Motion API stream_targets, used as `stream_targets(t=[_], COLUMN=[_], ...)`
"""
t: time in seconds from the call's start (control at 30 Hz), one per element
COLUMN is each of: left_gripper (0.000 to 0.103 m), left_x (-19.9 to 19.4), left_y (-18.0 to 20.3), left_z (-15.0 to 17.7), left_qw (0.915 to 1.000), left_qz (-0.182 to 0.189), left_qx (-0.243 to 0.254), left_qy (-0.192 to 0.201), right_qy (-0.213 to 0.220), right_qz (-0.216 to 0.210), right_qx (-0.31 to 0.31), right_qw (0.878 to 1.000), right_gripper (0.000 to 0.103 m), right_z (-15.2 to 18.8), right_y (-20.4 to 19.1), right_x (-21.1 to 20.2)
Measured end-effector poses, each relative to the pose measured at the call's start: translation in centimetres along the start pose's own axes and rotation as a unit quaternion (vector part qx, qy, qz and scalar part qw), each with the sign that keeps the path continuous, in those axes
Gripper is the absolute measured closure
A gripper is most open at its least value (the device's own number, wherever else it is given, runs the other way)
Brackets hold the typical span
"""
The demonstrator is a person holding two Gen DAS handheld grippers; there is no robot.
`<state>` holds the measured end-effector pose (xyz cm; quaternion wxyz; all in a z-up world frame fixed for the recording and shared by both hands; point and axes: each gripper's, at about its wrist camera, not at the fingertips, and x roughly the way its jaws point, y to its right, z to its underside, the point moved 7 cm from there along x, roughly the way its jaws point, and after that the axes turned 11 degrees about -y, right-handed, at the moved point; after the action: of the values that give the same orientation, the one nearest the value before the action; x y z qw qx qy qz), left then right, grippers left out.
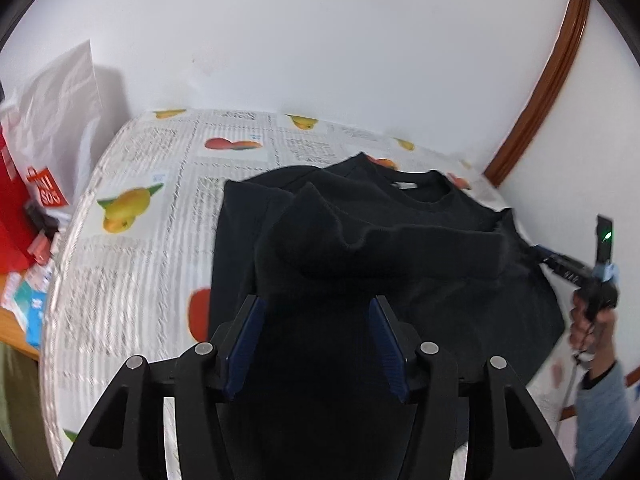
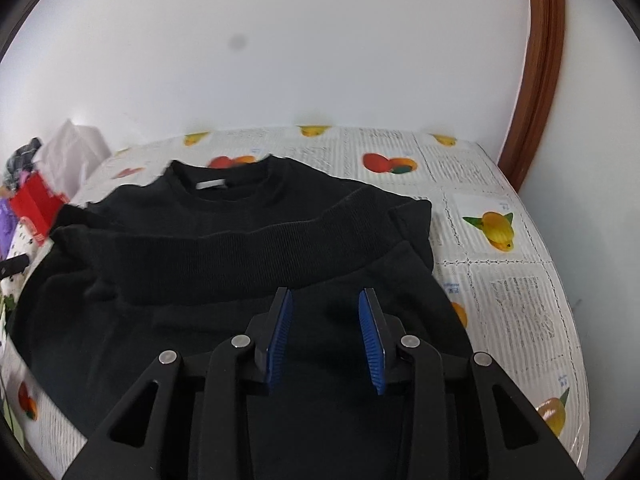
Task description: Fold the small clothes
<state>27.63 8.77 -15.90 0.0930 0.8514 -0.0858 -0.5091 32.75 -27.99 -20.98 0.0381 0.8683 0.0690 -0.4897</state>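
Black knit sweatshirt (image 2: 224, 240) lies on the fruit-printed worktop (image 2: 512, 280), its ribbed hem folded up toward the far collar. Left gripper (image 1: 318, 340) and right gripper (image 2: 325, 336) hover over its near fold, fingers parted, gripping nothing.

The sweater (image 2: 248, 248) is plain black with a small white neck label (image 2: 211, 184). The tablecloth (image 2: 520, 280) is white with grey newsprint and yellow, orange and red fruit. Both grippers' pads (image 2: 370, 340) are blue on black frames. The wall (image 1: 320, 40) is white, its trim (image 1: 536, 96) brown.
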Motion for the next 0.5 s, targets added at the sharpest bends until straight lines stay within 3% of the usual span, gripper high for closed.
stream_targets(t=[0.17, 0.33, 0.4, 0.5], left_gripper=[0.049, 0.049, 0.049, 0.049], left_x=[2.6, 5.7, 6.9, 8.1], left_y=[-0.6, -1.3, -1.8, -2.4], left_z=[-2.7, -5.0, -5.7, -6.1], left_qw=[0.9988, 0.9958, 0.9959, 0.9974], left_qz=[-0.041, -0.079, -0.078, -0.049], left_qx=[0.020, 0.037, 0.027, -0.001], left_qy=[-0.016, -0.030, -0.038, -0.053], right_qy=[-0.015, -0.033, -0.046, -0.062], right_qz=[0.022, 0.041, 0.042, 0.036], right_qx=[0.021, 0.025, 0.025, 0.025], right_qw=[0.999, 0.998, 0.998, 0.997], right_gripper=[0.049, 0.045, 0.045, 0.045], right_z=[-1.9, -3.6, -4.0, -4.3], right_y=[2.1, 3.8, 4.1, 4.2], right_x=[1.9, 3.7, 4.8, 6.4])
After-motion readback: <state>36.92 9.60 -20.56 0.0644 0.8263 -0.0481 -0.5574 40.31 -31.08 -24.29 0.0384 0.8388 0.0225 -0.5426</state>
